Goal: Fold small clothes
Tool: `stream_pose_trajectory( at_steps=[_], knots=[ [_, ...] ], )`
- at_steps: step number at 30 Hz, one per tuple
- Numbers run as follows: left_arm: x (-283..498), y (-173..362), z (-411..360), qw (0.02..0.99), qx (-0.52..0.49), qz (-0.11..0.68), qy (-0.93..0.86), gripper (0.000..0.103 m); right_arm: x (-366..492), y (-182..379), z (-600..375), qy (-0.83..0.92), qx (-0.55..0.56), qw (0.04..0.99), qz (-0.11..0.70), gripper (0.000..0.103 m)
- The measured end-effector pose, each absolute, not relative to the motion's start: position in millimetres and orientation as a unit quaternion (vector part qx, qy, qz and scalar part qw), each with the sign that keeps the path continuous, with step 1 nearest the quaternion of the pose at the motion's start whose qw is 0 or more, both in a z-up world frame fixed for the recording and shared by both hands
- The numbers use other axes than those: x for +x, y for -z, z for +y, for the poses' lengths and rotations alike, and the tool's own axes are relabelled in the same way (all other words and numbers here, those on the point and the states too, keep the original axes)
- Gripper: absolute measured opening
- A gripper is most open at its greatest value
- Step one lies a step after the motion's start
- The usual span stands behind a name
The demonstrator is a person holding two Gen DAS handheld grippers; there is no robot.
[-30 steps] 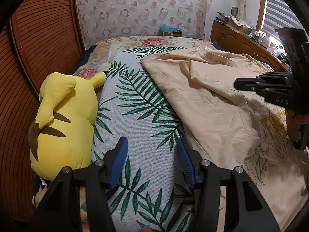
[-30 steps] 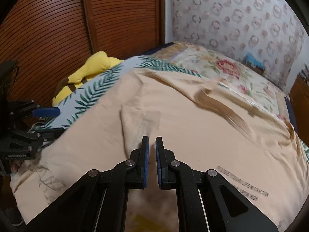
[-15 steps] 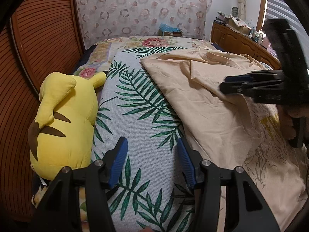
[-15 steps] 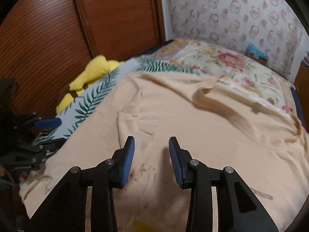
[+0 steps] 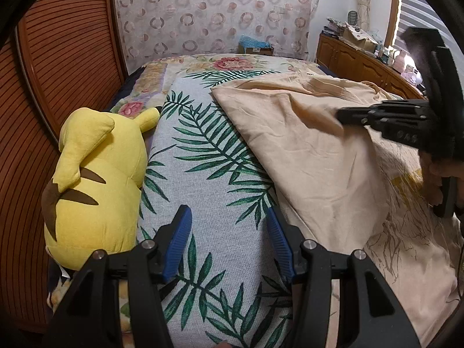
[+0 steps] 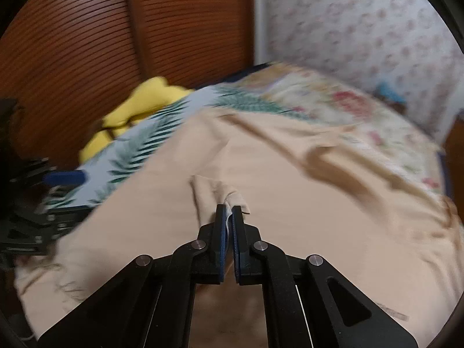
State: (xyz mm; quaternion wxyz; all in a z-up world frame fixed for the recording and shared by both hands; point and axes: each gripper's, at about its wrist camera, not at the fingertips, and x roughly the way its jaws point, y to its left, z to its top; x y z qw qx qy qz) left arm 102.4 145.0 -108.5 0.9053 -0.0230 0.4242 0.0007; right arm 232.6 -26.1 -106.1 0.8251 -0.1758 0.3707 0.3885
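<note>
Pinching a sleeve fold of the peach cotton T-shirt (image 6: 290, 203) in my closed right gripper (image 6: 229, 217), with my left gripper (image 5: 229, 240) half-open, empty, beside its edge, I judge folding barely begun.

Soft daylight comes in from the window (image 5: 417, 14). The left picture is sharp. The right picture is blurry, with dark, bent edges.

bed (image 5: 220, 174) w/ leaf-print cover: beige shirt (image 5: 304, 156) spread on it, yellow plush (image 5: 98, 174) beside.
</note>
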Motion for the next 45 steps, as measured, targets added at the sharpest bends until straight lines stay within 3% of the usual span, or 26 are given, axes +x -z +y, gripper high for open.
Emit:
stream_pose_trajectory(
  at_steps=[7, 9, 11, 13, 14, 16, 21, 41, 43, 45],
  knots=[
    [103, 109, 146, 0.905, -0.023, 0.424, -0.001, 0.053, 240, 97, -60, -0.341, -0.154, 0.846, 0.38, 0.002],
    [102, 108, 144, 0.905, -0.021, 0.424, -0.002, 0.053, 240, 93, -64, -0.33, -0.154, 0.852, 0.377, 0.014],
    [102, 108, 141, 0.905, -0.021, 0.424, -0.002, 0.053, 238, 88, -71, -0.332, -0.152, 0.852, 0.375, 0.017],
    [102, 108, 141, 0.905, -0.021, 0.424, -0.002, 0.053, 234, 84, -81, -0.335, -0.154, 0.852, 0.372, 0.025],
    [102, 108, 141, 0.905, -0.021, 0.424, -0.002, 0.053, 231, 83, -87, -0.335, -0.157, 0.852, 0.37, 0.036],
    [102, 108, 141, 0.905, -0.021, 0.424, -0.002, 0.053, 223, 82, -99, -0.336, -0.166, 0.852, 0.365, 0.042],
    [101, 108, 138, 0.905, -0.021, 0.424, -0.006, 0.054, 198, 81, -138, -0.325, -0.194, 0.854, 0.356, 0.043],
    [95, 60, 78, 0.934, -0.004, 0.355, 0.031, 0.053, 141, 57, -369, -0.183, -0.093, 0.914, 0.349, 0.043],
    [99, 58, 66, 0.934, -0.006, 0.354, 0.045, 0.053, 143, 52, -385, -0.169, -0.08, 0.92, 0.345, 0.046],
    [105, 61, 53, 0.932, -0.005, 0.357, 0.056, 0.053, 147, 49, -397, -0.157, -0.075, 0.923, 0.344, 0.056]
  ],
)
